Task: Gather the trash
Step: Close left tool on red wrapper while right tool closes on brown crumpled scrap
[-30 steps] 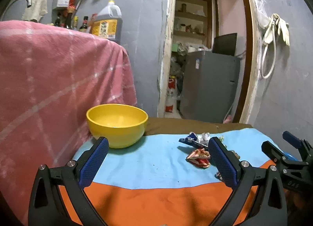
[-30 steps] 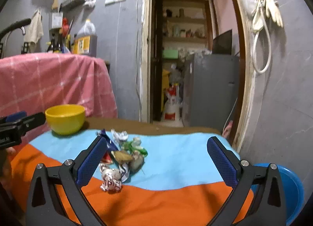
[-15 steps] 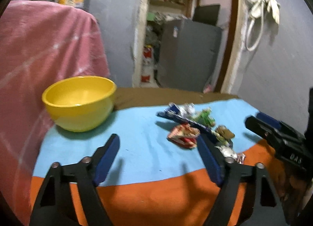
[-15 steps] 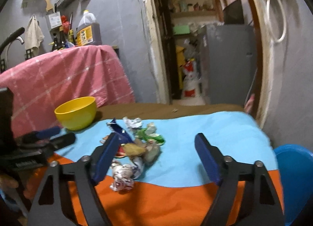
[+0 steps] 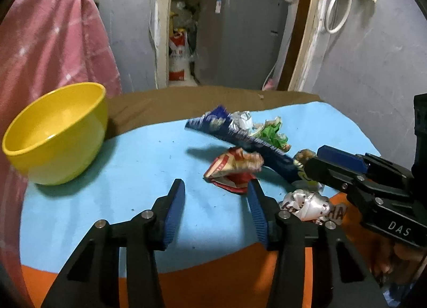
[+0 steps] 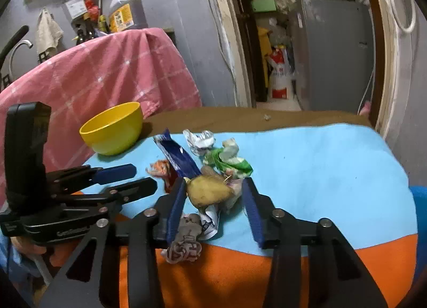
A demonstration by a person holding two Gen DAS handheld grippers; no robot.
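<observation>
Both tongs gaping, nothing gripped — right gripper (image 6: pixel 213 200) straddling the yellowish scrap (image 6: pixel 209 190) at the near edge of the trash pile (image 5: pixel 248 148), left gripper (image 5: pixel 216 205) just short of the red wrapper (image 5: pixel 233 170). Best closed low and square on one piece at a time (crumpled foil likely to slip), then carried toward the yellow bowl (image 5: pixel 57 132) — probably the bin. Long axis clearest in the blue wrapper (image 5: pixel 234 136): lying flat on the light-blue cloth (image 5: pixel 149 161), running from far-left to near-right in the left view.
</observation>
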